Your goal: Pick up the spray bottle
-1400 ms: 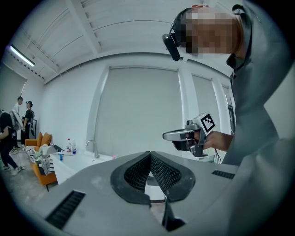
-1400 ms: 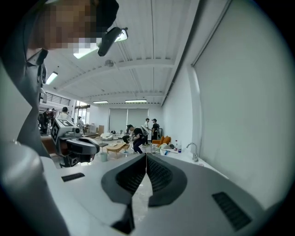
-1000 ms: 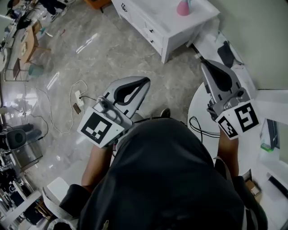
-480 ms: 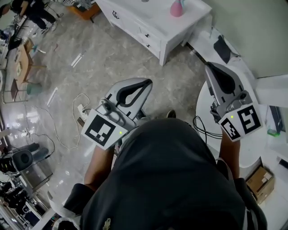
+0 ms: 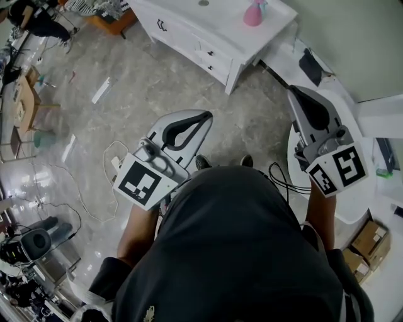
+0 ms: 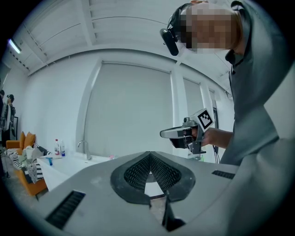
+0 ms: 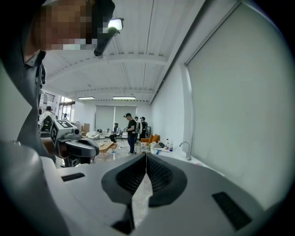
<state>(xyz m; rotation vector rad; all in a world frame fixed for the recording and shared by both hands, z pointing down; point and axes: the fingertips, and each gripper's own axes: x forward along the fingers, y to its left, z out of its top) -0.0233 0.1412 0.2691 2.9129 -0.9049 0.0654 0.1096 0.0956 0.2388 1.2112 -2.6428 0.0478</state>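
Note:
A pink spray bottle [image 5: 254, 13] stands on a white cabinet [image 5: 211, 33] at the top of the head view, well ahead of both grippers. My left gripper [image 5: 205, 116] is held over the floor, shut and with nothing in it; its pads meet at the tip [image 6: 149, 155]. My right gripper [image 5: 292, 92] hangs over the edge of a round white table [image 5: 354, 202], also shut and with nothing held [image 7: 146, 155]. Each gripper view shows the other gripper: the right one [image 6: 184, 133] and the left one [image 7: 74, 142].
The marble floor [image 5: 151, 94] has a white cable and power strip [image 5: 112, 165] at the left. Black cables [image 5: 280, 176] lie on the round table. A faucet [image 7: 186, 150] and small bottles [image 7: 168, 145] stand on a counter. Several people [image 7: 132, 131] stand far off.
The person has walked across the floor: the cabinet shows more fully, the round table has slid right, and shoe tips now show. Both grippers stay shut and keep their pose.

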